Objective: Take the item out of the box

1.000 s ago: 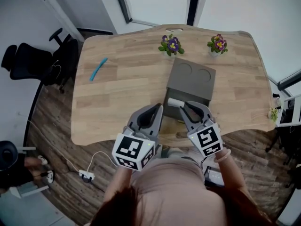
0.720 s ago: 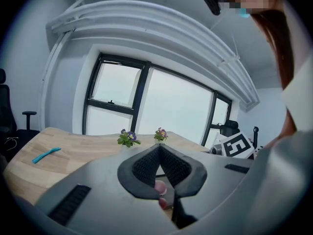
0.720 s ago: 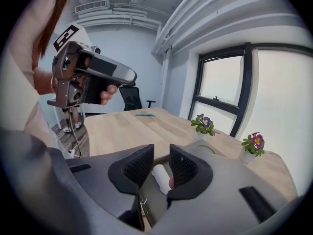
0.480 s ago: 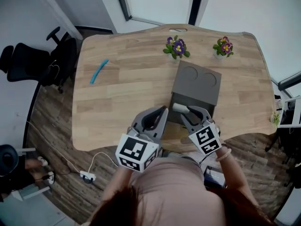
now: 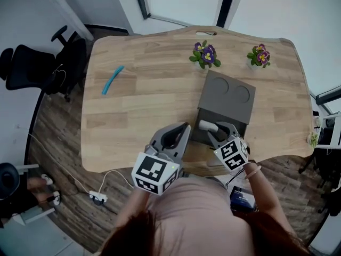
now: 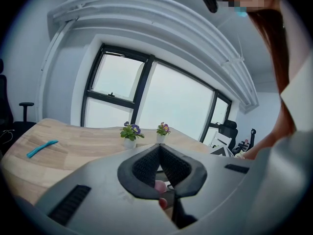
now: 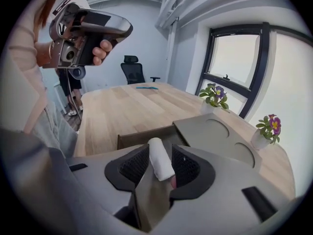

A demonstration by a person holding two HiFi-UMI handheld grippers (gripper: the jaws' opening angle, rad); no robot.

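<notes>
**Right gripper** (image 7: 160,152): the jaws are opening. Their black ribbed pads stand wider than the small white cylindrical roll (image 7: 159,161) lying lengthwise between them. A gap shows beside the roll, so the pads do not clamp it. One second before, these jaws were drawn close on the roll, and half a second before they were partly parted. The roll keeps its place at the near rim of the open grey box (image 5: 228,96), toward the left end of that rim in the head view. Whether it rests on the rim cannot be told.

**Left gripper** (image 6: 158,150): the jaws are together, tips meeting in a closed point, with nothing between them. It is held above the table's near edge, to the left of the box, much where it was a second before.

**Surroundings:** the box stands with its lid folded back flat, and the lid has two shallow round recesses. Beyond it, near the far edge of the pale wooden table (image 5: 144,108), stand a small pot of purple flowers (image 5: 204,54) and a second flower pot (image 5: 259,56), well apart. A slim blue tool (image 5: 112,79) lies alone toward the table's left end. A black office chair (image 5: 33,68) stands off that end. In the head view the box and pots sit slightly further right than a second before, with their spacing unchanged.
</notes>
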